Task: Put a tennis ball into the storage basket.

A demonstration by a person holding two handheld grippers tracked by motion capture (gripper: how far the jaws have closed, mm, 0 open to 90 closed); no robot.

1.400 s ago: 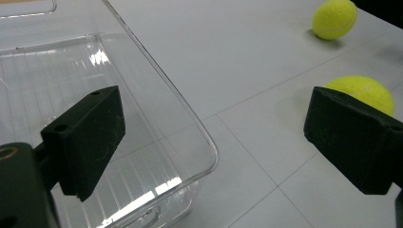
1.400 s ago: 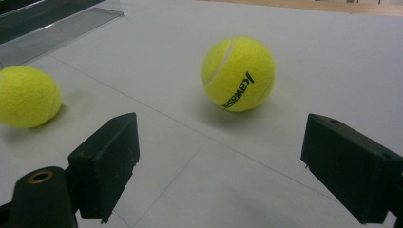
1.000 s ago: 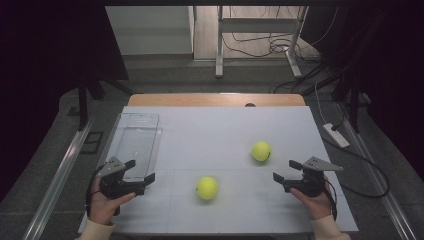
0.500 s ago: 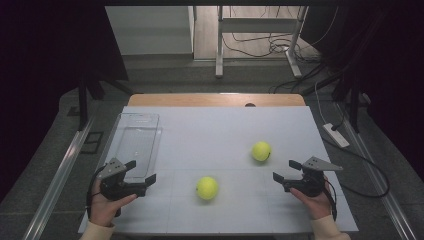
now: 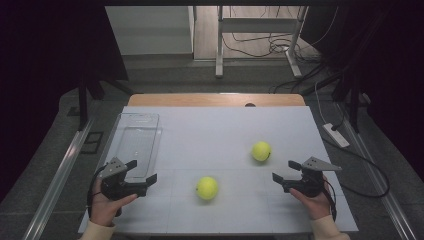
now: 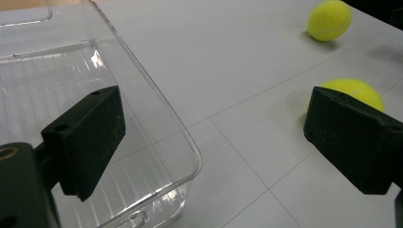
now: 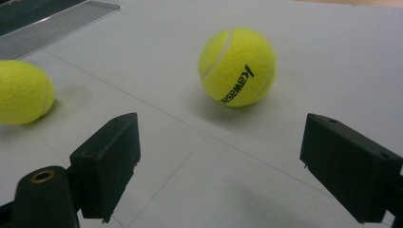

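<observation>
Both jaws gape with nothing between them: the left hand-held gripper [image 5: 141, 176] waits beside the clear box [image 5: 136, 145] at the desk's [image 5: 210, 130] left edge, the right hand-held gripper [image 5: 286, 172] faces the nearer ball [image 5: 261, 151], seemingly poised to grab; another ball [image 5: 207, 188] lies mid-desk near the front edge.

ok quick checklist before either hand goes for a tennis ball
1. Left tool open, nothing between its jaws: ok.
2. Right tool open, nothing between its jaws: ok.
3. Farther ball sits free on the table, ahead of the right tool, with bare surface between: ok.
4. Nearer ball lies apart from the farther ball, with room for jaws on either side: ok.
5. Clear bin upright with nothing inside it: ok.
6. Whether the balls will stay put when touched: cannot tell.
</observation>
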